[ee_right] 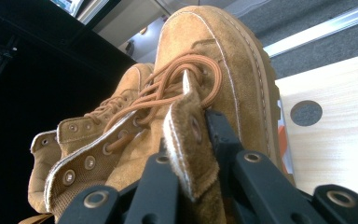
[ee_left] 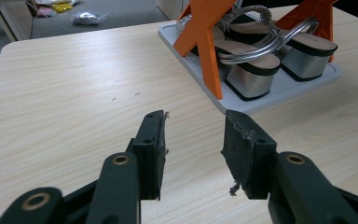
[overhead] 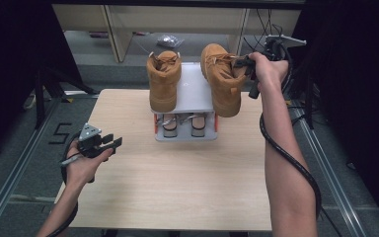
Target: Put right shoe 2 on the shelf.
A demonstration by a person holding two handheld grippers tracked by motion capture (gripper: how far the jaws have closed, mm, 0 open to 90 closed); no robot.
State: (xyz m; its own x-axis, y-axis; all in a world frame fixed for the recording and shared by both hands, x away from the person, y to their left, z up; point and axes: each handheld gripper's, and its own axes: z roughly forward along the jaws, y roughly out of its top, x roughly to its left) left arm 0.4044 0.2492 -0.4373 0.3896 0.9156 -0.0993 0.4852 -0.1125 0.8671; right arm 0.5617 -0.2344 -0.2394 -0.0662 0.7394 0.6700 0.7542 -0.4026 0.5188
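Observation:
Two tan suede boots rest on top of a grey two-level shoe rack (overhead: 193, 89): the left boot (overhead: 163, 81) and the right boot (overhead: 221, 79). My right gripper (overhead: 243, 63) is shut on the collar flap of the right boot (ee_right: 186, 140), whose laces and toe rise ahead of the jaws. A pair of silver-heeled sandals (overhead: 182, 124) (ee_left: 261, 56) sits on the rack's lower tray between orange supports (ee_left: 205, 32). My left gripper (overhead: 109, 142) (ee_left: 193, 154) hovers open over the bare wooden table (overhead: 177, 182), left of the rack, with nothing between its jaws.
The rack stands at the table's far middle edge. Beyond it are pale shelving units (overhead: 128, 29) and a crumpled bag (overhead: 169, 40) on the floor. Metal rails (overhead: 321, 163) run along both sides of the table. A cable (overhead: 286, 158) trails along the right forearm.

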